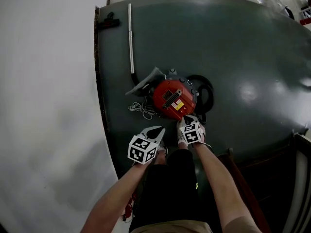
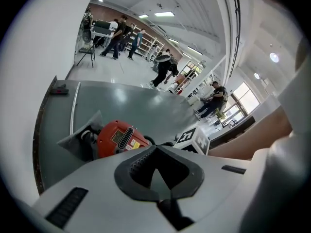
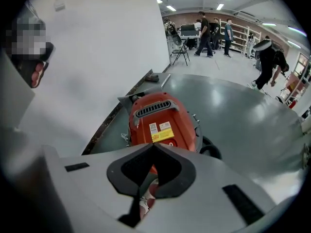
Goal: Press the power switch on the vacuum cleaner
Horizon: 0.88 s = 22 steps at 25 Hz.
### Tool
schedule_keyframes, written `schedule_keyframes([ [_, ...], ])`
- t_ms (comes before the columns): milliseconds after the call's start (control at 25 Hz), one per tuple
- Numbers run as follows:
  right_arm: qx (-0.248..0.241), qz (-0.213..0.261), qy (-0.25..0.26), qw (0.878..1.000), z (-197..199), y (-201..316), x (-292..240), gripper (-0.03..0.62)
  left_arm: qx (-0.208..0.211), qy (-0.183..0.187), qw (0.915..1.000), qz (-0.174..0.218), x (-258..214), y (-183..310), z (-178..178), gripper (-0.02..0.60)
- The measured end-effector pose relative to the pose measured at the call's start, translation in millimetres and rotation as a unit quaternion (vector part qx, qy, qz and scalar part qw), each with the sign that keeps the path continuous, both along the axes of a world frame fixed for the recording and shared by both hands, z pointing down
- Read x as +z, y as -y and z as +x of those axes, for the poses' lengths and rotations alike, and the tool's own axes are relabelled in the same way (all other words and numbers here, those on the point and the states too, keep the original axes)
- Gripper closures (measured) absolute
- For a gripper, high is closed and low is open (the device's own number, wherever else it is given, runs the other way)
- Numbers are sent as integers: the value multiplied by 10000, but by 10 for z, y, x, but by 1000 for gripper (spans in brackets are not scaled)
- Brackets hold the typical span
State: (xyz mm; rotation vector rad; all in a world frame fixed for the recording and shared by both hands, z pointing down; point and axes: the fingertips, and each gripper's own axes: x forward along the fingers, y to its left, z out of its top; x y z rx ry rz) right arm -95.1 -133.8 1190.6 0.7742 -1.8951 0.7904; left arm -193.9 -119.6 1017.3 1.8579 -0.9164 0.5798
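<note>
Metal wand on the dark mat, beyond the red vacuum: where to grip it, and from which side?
Grip the metal wand mid-shaft, coming from straight above with the tool's jaws across its width. It is thin and straight and lies flat, with bare mat on both sides there. Its near end is crowded by the red vacuum, so stay clear of it.

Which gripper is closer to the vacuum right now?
The right gripper: its tip is at the near edge of the vacuum cleaner; the left gripper sits off to the side.
</note>
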Motion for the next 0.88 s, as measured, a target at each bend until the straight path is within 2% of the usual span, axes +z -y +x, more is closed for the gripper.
schedule_keyframes([
  [160,132,-274,-382,9988,13,-17,357,584,83,-137,9997,-199,185,-61,-7,580],
  [440,-74,-451,-810,9957,-61,45,691,585,7,-184,9989,-431,485,-75,-102,580],
  [720,-153,-371,-1044,9937,-97,9,806,583,-4,-243,9986,-476,573,-74,-130,580],
  [880,-446,-372,-1569,9859,-83,-16,906,583,91,-208,9985,-497,567,-128,-124,580],
])
